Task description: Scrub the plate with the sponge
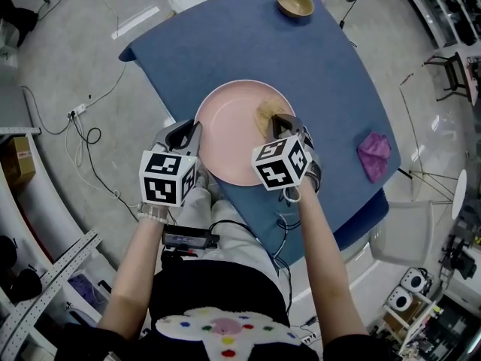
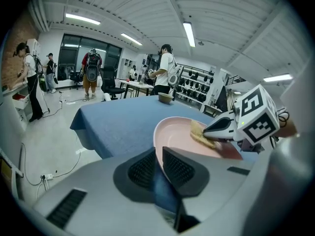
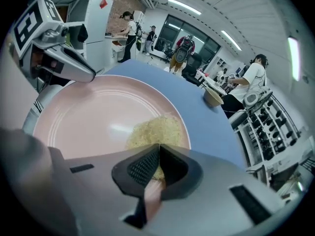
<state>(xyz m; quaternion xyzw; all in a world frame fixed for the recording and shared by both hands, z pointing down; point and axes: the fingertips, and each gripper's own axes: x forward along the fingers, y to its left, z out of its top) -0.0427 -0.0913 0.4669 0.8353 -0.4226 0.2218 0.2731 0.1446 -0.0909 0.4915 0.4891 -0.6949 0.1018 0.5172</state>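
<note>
The plate (image 1: 229,134) lay at the middle of the head view, on the lower part of the blue tabletop (image 1: 225,43). Its left rim came close to the tabletop's lower-left edge. The left gripper (image 2: 158,156) sat at that rim. Its fingers (image 2: 142,168) were closed on the plate's edge, which ran up between the pads in the left gripper view.

The sponge (image 1: 267,116) lay on the right part of the plate, just inside the right rim. The right gripper (image 3: 157,163) held it, its fingers (image 3: 145,166) pressed together on the sponge's near end, and the sponge rested on the plate. In the right gripper view the plate's centre and left part were bare, with the left gripper at the upper left, at the far rim.

Above the plate in the head view the tabletop was bare up to a bowl (image 1: 294,3) near the top corner. At the right a purple cloth (image 1: 373,155) lay near the right edge, well apart from the plate. Between the cloth and the right gripper the tabletop showed bare. Past the lower-left edge was grey floor (image 1: 68,59), with cables lying on it.
</note>
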